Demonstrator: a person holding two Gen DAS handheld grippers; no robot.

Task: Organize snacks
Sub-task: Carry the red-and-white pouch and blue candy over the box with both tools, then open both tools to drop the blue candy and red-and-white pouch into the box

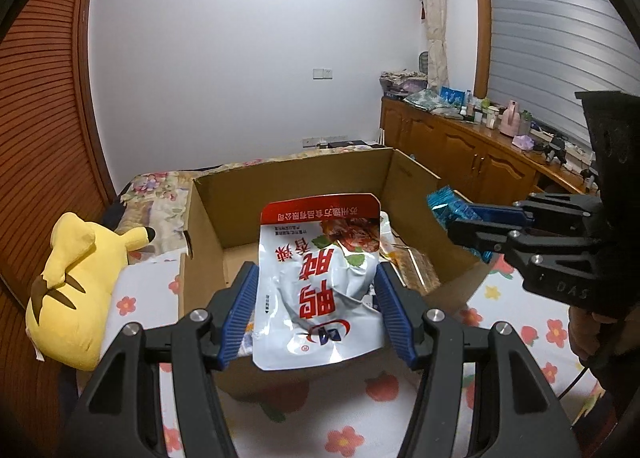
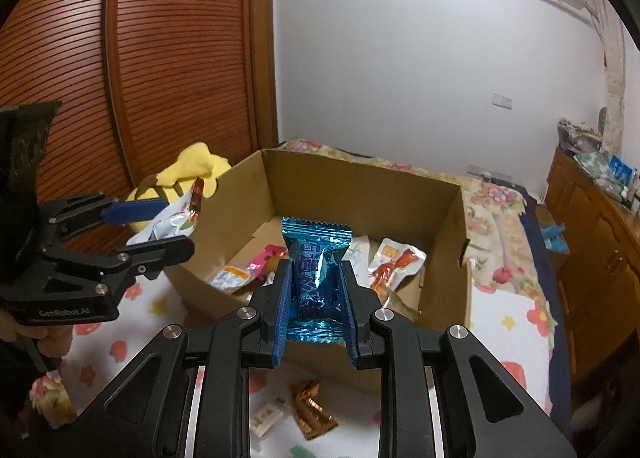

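Observation:
An open cardboard box (image 1: 304,174) (image 2: 360,186) stands on a flower-print bed. My left gripper (image 1: 316,278) is shut on a white and red snack pouch (image 1: 320,282), held over the box's near edge; that pouch (image 2: 176,218) also shows at the left of the right wrist view. My right gripper (image 2: 316,278) is shut on a shiny blue candy wrapper (image 2: 316,270), above the box's near wall; this blue wrapper (image 1: 448,210) appears at the right of the left wrist view. Several snack packets (image 2: 392,262) lie inside the box.
A yellow plush toy (image 1: 80,282) lies left of the box. An orange wrapper (image 2: 312,410) and a small white packet (image 2: 266,416) lie on the bedsheet (image 2: 508,322) in front of the box. A wooden cabinet (image 1: 472,154) with clutter runs along the right; a slatted wardrobe (image 2: 160,58) is at left.

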